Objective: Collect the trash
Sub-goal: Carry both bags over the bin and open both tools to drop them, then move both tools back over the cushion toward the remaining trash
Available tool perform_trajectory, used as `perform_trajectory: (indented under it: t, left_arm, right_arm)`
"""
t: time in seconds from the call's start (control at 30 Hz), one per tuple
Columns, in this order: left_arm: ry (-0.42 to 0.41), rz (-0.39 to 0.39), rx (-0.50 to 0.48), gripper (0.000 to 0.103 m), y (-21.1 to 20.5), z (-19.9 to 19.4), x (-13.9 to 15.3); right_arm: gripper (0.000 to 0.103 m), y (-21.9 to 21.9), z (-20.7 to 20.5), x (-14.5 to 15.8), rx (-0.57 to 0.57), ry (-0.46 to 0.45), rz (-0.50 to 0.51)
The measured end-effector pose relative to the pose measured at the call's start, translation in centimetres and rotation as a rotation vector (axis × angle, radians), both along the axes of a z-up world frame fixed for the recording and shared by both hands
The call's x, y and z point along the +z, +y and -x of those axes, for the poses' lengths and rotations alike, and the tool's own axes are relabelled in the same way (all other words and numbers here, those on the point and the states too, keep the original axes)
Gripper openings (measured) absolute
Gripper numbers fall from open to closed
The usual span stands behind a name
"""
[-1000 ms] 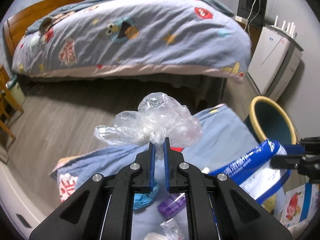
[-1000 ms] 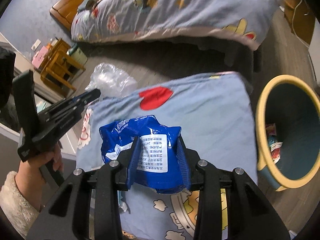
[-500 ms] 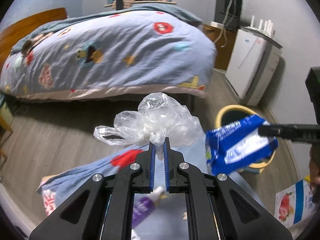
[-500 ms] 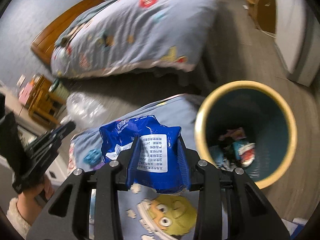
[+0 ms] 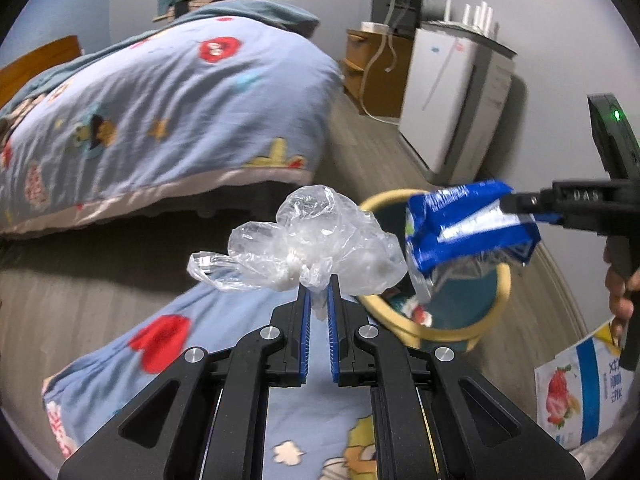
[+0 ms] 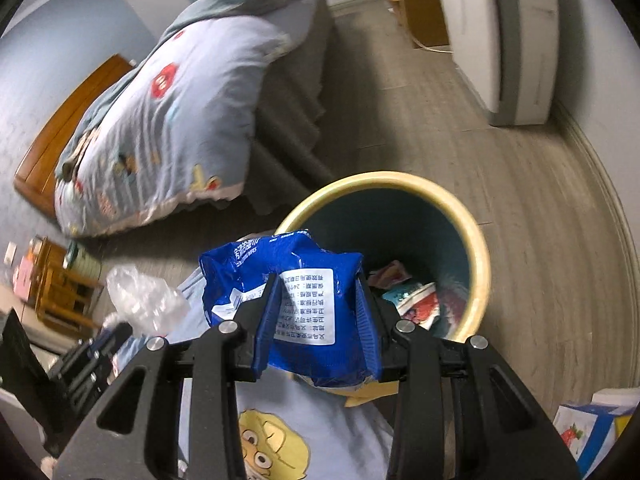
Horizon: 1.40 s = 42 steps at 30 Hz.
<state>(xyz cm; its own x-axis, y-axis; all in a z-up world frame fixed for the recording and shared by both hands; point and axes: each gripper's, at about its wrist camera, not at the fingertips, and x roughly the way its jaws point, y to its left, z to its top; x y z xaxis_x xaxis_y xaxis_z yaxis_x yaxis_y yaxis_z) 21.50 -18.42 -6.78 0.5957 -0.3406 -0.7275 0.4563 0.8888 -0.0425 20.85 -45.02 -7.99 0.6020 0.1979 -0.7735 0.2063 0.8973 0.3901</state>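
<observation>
My left gripper [image 5: 318, 294] is shut on a crumpled clear plastic bag [image 5: 308, 250], held above a blue cartoon blanket [image 5: 224, 332]. My right gripper [image 6: 318, 286] is shut on a blue wipes packet [image 6: 296, 296]; in the left wrist view the packet [image 5: 468, 228] hangs over the near rim of the bin. The trash bin [image 6: 478, 264] is round, teal inside with a yellow rim, and holds several wrappers. It also shows in the left wrist view [image 5: 500, 300]. The clear bag appears at the left of the right wrist view [image 6: 140, 300].
A bed [image 5: 152, 120] with a blue quilt stands behind. A white appliance [image 5: 452, 100] and a wooden cabinet [image 5: 372, 68] line the right wall. A printed carton [image 5: 580, 400] lies at the right. Wooden stools [image 6: 60, 296] stand at the left.
Both grippers have swung right toward the bin. The blue packet has moved from over the blanket to the bin's near rim. The clear bag stays gripped.
</observation>
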Motion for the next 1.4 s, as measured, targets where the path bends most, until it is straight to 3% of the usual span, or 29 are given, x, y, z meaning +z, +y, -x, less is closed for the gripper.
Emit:
perform_trajectory:
  t: [0.33, 0.77, 0.87, 0.93, 0.97, 1.07, 1.13, 1.23, 1.4]
  left_arm:
    - [0.038, -0.055, -0.084, 0.009, -5.2, 0.7, -2.9]
    - [0.079, -0.111, -0.141, 0.009, -8.7, 1.1, -5.9]
    - [0.075, -0.104, -0.156, 0.009, -9.2, 1.2, -6.1]
    - [0.072, -0.103, -0.168, 0.009, -9.4, 1.2, -6.2]
    - [0.071, -0.105, -0.17, 0.009, -9.5, 1.2, -6.2]
    - [0.071, -0.108, -0.173, 0.018, -9.6, 1.2, -6.2]
    - [0.062, -0.111, -0.167, 0.034, -9.5, 1.2, -6.1]
    - [0.045, -0.106, -0.16, 0.051, -9.3, 1.2, -5.7]
    - [0.011, -0.117, -0.143, 0.07, -8.6, 1.6, -4.8]
  right_arm:
    - [0.036, -3.4, 0.6, -1.7, -0.122, 0.031, 0.061]
    - [0.037, -4.3, 0.7, -3.5, -0.163, 0.076, 0.109]
    - [0.042, -4.3, 0.5, -3.7, -0.162, 0.069, 0.089]
    - [0.059, -4.4, 0.6, -3.6, -0.172, 0.06, 0.076]
    - [0.06, -4.3, 0.6, -3.5, -0.174, 0.054, 0.081]
    - [0.062, -4.2, 0.6, -3.2, -0.171, 0.049, 0.095]
    - [0.068, -4.1, 0.6, -3.2, -0.17, 0.048, 0.093]
    - [0.075, -3.8, 0.4, -3.1, -0.164, 0.049, 0.094]
    - [0.085, -3.1, 0.4, -2.6, -0.152, 0.04, 0.097]
